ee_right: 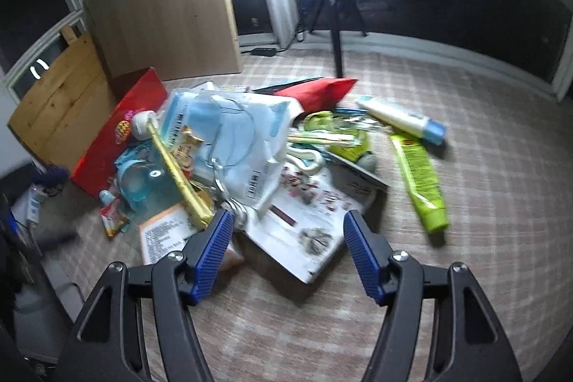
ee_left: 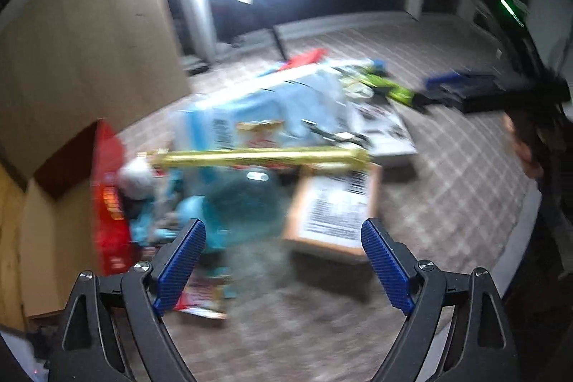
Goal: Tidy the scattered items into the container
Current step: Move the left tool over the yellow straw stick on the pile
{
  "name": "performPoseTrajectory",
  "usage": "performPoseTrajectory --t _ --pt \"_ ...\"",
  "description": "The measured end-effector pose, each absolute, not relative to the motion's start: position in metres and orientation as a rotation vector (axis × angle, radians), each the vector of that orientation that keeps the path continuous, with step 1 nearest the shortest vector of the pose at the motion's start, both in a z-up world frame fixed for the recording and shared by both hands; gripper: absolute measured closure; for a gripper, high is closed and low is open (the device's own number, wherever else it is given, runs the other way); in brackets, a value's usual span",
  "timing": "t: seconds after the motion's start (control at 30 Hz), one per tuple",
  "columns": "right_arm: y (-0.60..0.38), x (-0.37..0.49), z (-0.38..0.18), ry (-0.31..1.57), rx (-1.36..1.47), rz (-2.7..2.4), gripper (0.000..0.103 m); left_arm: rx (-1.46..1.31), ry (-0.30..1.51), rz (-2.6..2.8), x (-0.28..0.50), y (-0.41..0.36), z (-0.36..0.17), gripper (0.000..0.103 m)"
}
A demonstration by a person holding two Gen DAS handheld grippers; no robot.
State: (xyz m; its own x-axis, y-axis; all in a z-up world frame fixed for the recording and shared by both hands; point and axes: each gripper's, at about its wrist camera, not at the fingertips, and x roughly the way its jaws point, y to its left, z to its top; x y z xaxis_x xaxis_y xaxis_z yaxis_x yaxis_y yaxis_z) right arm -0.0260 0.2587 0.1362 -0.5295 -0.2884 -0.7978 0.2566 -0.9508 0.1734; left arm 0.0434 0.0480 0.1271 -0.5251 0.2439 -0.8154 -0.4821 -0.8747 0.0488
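Both spread wide and carrying nothing: left gripper (ee_left: 283, 260) and right gripper (ee_right: 286, 249), each hovering above a heap of items on the patterned floor (ee_right: 483, 238). No sure container to name; possibly the red box (ee_right: 118, 135) at the heap's left edge, though hard to tell. Piled in the heap: a gold stick (ee_right: 179, 170), a blue-and-white plastic pack (ee_right: 229, 138), a printed sheet (ee_right: 304, 221). Apart to the right: a green tube (ee_right: 419, 181) and a white tube with blue cap (ee_right: 404, 120).

Nearest to the right gripper: the gold stick, its lower end just beside the left finger, long axis slanting up and away to the left. From the blurred left view, the same stick (ee_left: 258, 158) lying crosswise ahead of the fingers, farther off. Likely better placed for a crosswise pinch: the left.
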Motion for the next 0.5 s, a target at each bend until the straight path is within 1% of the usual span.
performPoseTrajectory --t 0.07,0.13,0.17,0.2,0.23,0.4,0.43,0.5 --pt "0.25 -0.032 0.132 -0.021 1.313 -2.484 0.039 -1.234 0.38 2.376 0.044 0.061 0.119 0.015" --pt "0.241 -0.037 0.125 0.02 1.322 -2.461 0.041 -1.253 0.334 2.374 0.036 0.068 0.116 0.015" --pt "0.237 -0.04 0.122 0.039 1.328 -2.447 0.046 -1.261 0.302 2.381 0.03 0.069 0.117 0.015" --pt "0.232 -0.042 0.119 0.057 1.334 -2.432 0.049 -1.276 0.26 2.393 0.022 0.068 0.118 0.015" --pt "0.228 -0.044 0.115 0.072 1.34 -2.418 0.051 -1.299 0.206 2.409 0.011 0.066 0.119 0.015" --pt "0.212 -0.054 0.099 0.145 1.365 -2.372 0.052 -1.493 -0.084 2.454 -0.041 0.036 0.116 0.015" --pt "0.209 -0.055 0.097 0.161 1.364 -2.365 0.052 -1.538 -0.146 2.459 -0.051 0.027 0.114 0.017" --pt "0.207 -0.058 0.096 0.177 1.362 -2.359 0.052 -1.597 -0.264 2.461 -0.066 0.009 0.111 0.017"
